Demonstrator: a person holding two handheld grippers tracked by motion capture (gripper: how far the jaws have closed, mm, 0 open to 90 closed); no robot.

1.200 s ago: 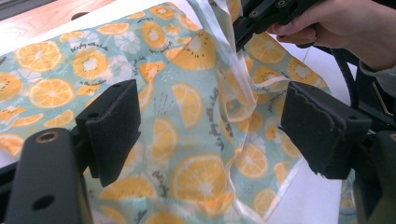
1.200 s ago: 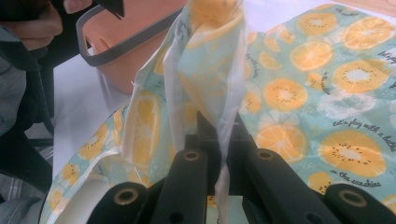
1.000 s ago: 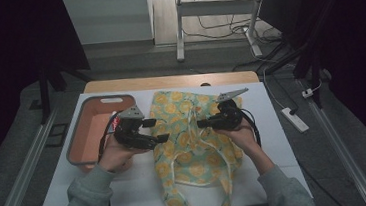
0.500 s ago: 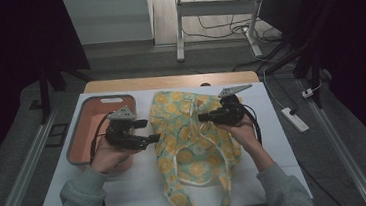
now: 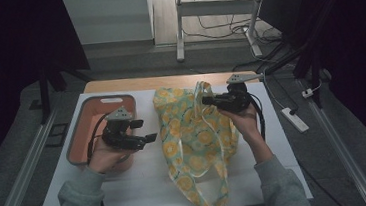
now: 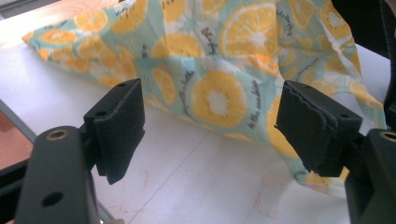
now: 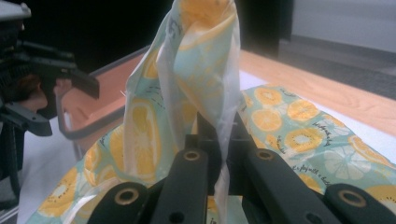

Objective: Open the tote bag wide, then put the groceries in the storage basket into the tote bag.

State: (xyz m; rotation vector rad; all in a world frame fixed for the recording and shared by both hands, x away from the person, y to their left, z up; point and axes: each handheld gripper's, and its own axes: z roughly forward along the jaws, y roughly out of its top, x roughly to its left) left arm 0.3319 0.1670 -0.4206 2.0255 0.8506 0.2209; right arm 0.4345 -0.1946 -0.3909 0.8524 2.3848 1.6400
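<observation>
Bare white table (image 5: 142,182) lies open at six o'clock; orange-print bag (image 5: 194,137) blocks the centre, pink tray (image 5: 80,127) nine o'clock.

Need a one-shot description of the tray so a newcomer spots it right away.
Start at the white table and go to its far left corner, left of the orange-print bag. The tray sits there, just beyond the left gripper. It is the one rigid thing on the table: a salmon-coloured rectangular basin with a grey rim and rounded corners.

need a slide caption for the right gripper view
Right tool shut on a raised fold of the orange-print cloth bag.
</observation>
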